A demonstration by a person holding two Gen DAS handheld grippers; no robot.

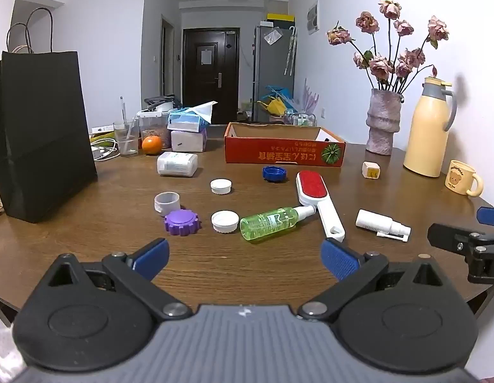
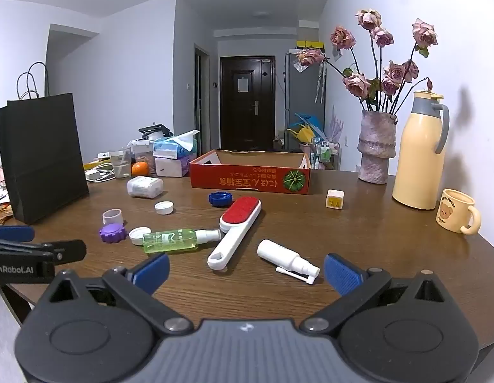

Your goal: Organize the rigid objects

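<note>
White walls, dark door, wooden table

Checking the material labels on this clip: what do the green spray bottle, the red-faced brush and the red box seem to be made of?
Green spray bottle: clear, glossy plastic by the look; the label shows through it, and the sprayer is white.
Red-faced brush: smooth white plastic body and handle, and a matte red pad that looks like napped fabric.
Red box: printed cardboard, probably; the inner walls and cut edges are plain brown.

A home, living room with hallway, dark entrance door at the far end, grey fridge beside it, wooden worktop with vase of dried roses, yellow thermos jug, bear mug, tissue box, orange
</note>
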